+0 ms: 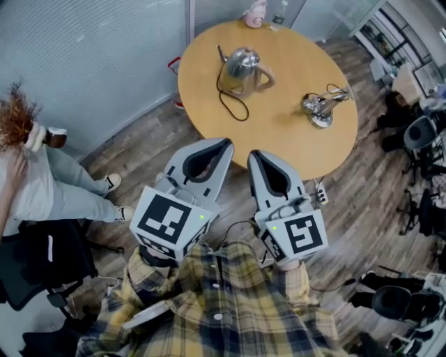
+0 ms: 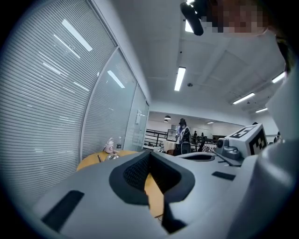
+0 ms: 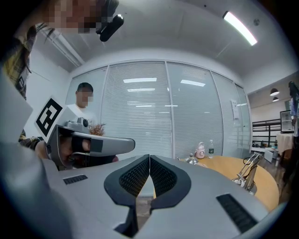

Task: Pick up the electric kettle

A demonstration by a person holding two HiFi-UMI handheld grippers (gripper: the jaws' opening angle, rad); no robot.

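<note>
The approach is judged in hand: the left gripper (image 1: 226,144) and right gripper (image 1: 254,153) are held at the near edge of the tabletop (image 1: 293,139), jaws closed together, empty. The electric kettle (image 1: 242,64) is seen toward the far-left edge; parted jaws and a reach are needed.

An office: glass partition walls (image 3: 154,112), a round meeting table (image 1: 293,148), swivel chairs (image 1: 391,302), strip ceiling lights (image 2: 179,78).

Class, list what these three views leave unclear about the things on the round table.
- Kettle: head view, too small to show any switch.
- Pink item: head view, cut by the top edge.
- Metal object: head view, too small to identify.
- Table: left gripper view, mostly behind the left gripper.
</note>
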